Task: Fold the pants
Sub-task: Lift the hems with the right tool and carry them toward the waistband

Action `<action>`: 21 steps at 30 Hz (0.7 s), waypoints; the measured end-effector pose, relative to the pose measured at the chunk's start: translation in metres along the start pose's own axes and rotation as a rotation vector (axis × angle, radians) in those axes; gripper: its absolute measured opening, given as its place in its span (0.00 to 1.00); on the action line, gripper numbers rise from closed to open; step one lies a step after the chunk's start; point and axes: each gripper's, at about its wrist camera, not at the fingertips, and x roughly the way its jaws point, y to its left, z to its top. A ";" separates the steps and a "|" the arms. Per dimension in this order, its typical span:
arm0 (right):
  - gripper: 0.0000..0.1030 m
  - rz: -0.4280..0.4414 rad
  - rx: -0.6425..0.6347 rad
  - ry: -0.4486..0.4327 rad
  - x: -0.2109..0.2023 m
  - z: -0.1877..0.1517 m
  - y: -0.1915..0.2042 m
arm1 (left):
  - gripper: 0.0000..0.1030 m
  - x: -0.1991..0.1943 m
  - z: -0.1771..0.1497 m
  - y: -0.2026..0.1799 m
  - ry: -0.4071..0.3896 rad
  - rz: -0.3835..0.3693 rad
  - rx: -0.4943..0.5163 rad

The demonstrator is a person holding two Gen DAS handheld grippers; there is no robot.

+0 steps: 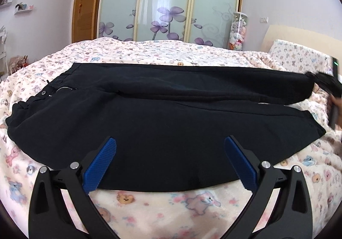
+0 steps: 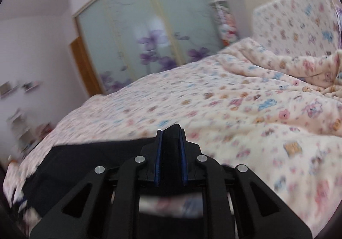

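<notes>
Black pants (image 1: 162,115) lie flat across the bed, waistband with zipper and button at the left, leg ends at the right. My left gripper (image 1: 170,145) is open above the near edge of the pants, with its blue pads (image 1: 100,164) spread wide and nothing between them. My right gripper (image 2: 171,132) is shut on a fold of the black pants fabric (image 2: 171,147), and more of the pants trails off to the lower left. In the left wrist view the right gripper (image 1: 330,87) shows at the far right, at the leg end, which is lifted.
The bed carries a pink blanket with a bear print (image 1: 149,209). A pillow and headboard (image 2: 295,23) are at the right. A sliding wardrobe with purple flowers (image 1: 168,2) stands behind the bed, with a tube of plush toys (image 1: 238,31) beside it.
</notes>
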 end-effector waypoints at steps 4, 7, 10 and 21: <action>0.14 0.051 0.128 0.106 -0.050 -0.045 0.007 | 0.98 -0.007 0.001 0.002 -0.029 0.001 -0.024; 0.13 -0.026 0.186 0.237 -0.063 -0.088 0.009 | 0.98 -0.015 0.001 0.004 -0.063 0.007 -0.039; 0.14 -0.147 0.155 0.402 -0.051 -0.121 0.014 | 0.98 -0.018 0.001 0.005 -0.073 0.019 -0.043; 0.41 -0.139 0.676 0.377 -0.088 -0.122 -0.009 | 0.98 -0.019 0.001 0.023 -0.056 0.011 -0.129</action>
